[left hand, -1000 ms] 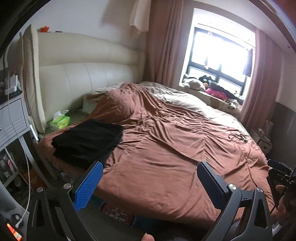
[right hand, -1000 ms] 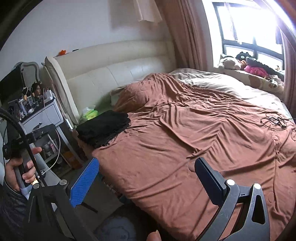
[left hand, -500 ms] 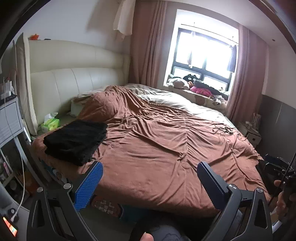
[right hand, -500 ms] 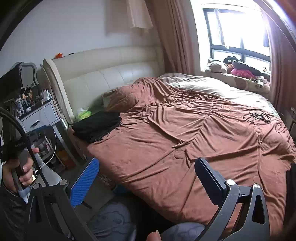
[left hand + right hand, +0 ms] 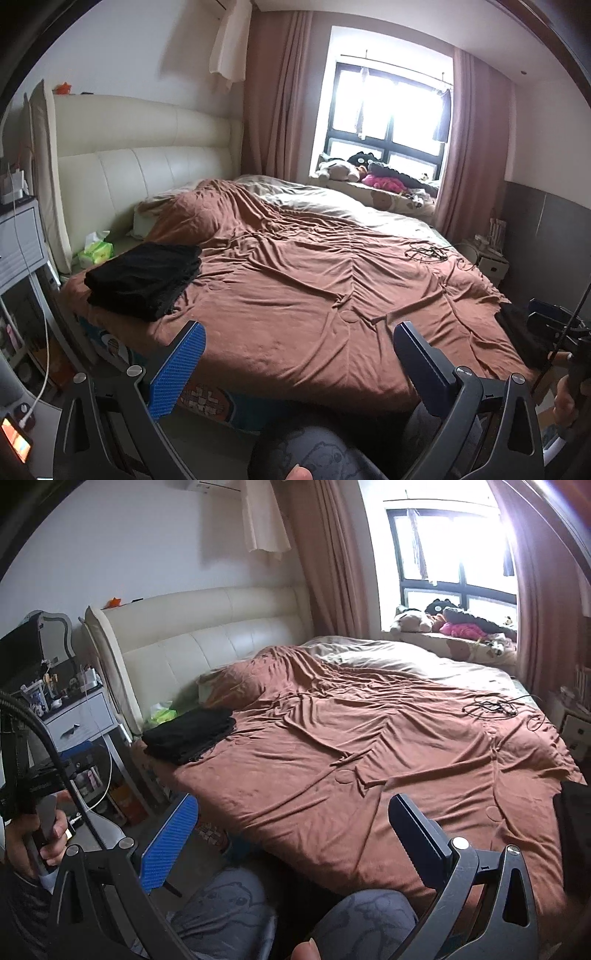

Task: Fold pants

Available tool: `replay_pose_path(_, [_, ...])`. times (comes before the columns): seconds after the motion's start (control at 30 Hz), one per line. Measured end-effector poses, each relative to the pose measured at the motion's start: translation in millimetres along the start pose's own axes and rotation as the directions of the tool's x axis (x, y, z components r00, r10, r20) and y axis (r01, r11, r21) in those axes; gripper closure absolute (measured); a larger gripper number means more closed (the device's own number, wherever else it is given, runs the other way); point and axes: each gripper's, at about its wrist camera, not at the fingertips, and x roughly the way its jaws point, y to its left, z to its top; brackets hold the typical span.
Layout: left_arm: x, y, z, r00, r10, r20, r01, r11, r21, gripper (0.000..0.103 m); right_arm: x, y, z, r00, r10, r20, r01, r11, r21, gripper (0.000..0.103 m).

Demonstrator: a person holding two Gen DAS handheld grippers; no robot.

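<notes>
Left wrist view: wide brown bedspread [image 5: 332, 295], mid + near edge bare; folded black pants [image 5: 144, 280] at left edge nr headboard [image 5: 147, 162]; left gripper [image 5: 295, 363] & right gripper [image 5: 291, 834] both spread wide, empty, off near edge.

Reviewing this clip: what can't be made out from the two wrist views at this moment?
- Black folded garment: too dark in both views to confirm it is pants or count the folds.
- Dark item at the bed's right edge: cut off by the frame in the right wrist view, hidden by the right tool's handle in the left.
- Cables on the brown cover: too small to identify.
- Both tools, left and right, are open and empty.
</notes>
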Motion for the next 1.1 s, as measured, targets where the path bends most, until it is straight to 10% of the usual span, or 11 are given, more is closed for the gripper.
replay_pose_path(1.1, [-20.3, -20.5, -50.9, 0.999, -0.051, 0.012, 0.051, 0.998, 0.033, 0.001, -22.1, 24.3, -55.7, 0.998, -0.067, 0.018, 0.066, 0.997, 0.030, 0.000])
